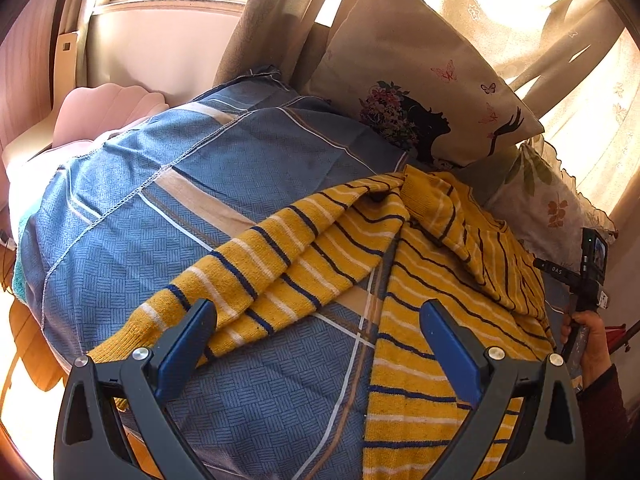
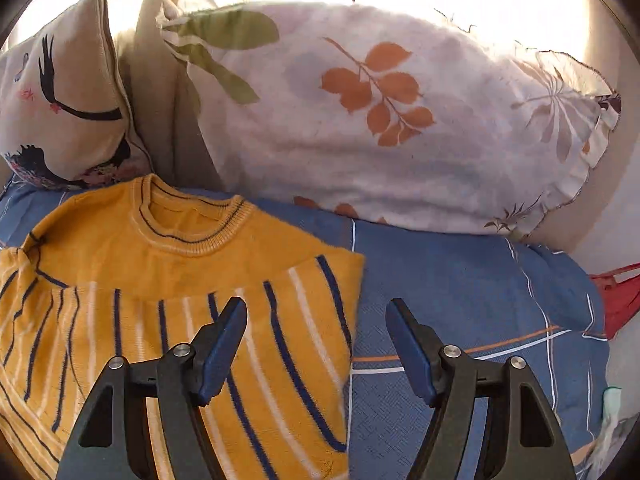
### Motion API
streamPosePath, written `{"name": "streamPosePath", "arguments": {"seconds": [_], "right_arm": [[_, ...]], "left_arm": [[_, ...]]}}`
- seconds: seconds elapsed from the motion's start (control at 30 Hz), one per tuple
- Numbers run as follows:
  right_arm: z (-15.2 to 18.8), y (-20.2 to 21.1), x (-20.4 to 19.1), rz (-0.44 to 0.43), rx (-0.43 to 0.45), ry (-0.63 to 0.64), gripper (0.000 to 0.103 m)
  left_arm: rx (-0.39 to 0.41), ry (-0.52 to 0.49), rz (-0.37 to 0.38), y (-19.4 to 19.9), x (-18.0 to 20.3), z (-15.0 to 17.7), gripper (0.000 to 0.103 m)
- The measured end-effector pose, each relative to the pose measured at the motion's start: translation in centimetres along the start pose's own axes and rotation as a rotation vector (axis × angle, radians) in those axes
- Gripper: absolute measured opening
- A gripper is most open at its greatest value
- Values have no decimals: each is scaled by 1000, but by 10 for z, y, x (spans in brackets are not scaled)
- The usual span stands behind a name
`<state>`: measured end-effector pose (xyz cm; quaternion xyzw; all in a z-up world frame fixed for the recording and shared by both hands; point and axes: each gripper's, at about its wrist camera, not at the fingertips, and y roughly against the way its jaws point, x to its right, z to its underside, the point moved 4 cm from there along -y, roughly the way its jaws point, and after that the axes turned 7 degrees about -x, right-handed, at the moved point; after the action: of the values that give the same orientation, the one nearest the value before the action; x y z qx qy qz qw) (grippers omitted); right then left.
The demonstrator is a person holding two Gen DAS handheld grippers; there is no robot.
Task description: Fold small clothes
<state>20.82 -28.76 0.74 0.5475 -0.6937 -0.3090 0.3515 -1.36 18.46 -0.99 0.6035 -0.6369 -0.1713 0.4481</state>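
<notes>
A small yellow sweater (image 1: 432, 280) with navy and white stripes lies on the blue checked bedspread (image 1: 168, 216). One sleeve (image 1: 248, 276) stretches out to the left, toward my left gripper. My left gripper (image 1: 320, 320) is open and empty, its left finger (image 1: 188, 340) over the sleeve's cuff. In the right wrist view the sweater (image 2: 160, 300) lies with its collar (image 2: 188, 216) toward the pillows and a folded edge at its right side. My right gripper (image 2: 316, 328) is open and empty above that edge, also showing in the left wrist view (image 1: 580, 280).
A beige cushion (image 1: 416, 80) with a printed face leans at the head of the bed. A white leaf-print pillow (image 2: 380, 120) lies beside it. A pink chair (image 1: 108, 112) stands beyond the bed's left side. A red object (image 2: 616, 296) is at the right edge.
</notes>
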Motion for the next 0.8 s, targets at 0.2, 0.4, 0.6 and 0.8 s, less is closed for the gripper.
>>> {"name": "streamPosePath", "arguments": {"seconds": [0.2, 0.4, 0.6, 0.8], "right_arm": [[19, -36, -15, -62, -99, 50, 14], [13, 6, 33, -48, 4, -89, 9], [26, -25, 80, 78, -107, -201, 11], [51, 9, 103, 16, -7, -352, 44]], "left_arm": [[11, -34, -35, 7, 18, 3, 101], [54, 21, -93, 18, 3, -8, 101], [76, 76, -142, 22, -19, -13, 101], [88, 165, -218, 24, -62, -19, 101]]}}
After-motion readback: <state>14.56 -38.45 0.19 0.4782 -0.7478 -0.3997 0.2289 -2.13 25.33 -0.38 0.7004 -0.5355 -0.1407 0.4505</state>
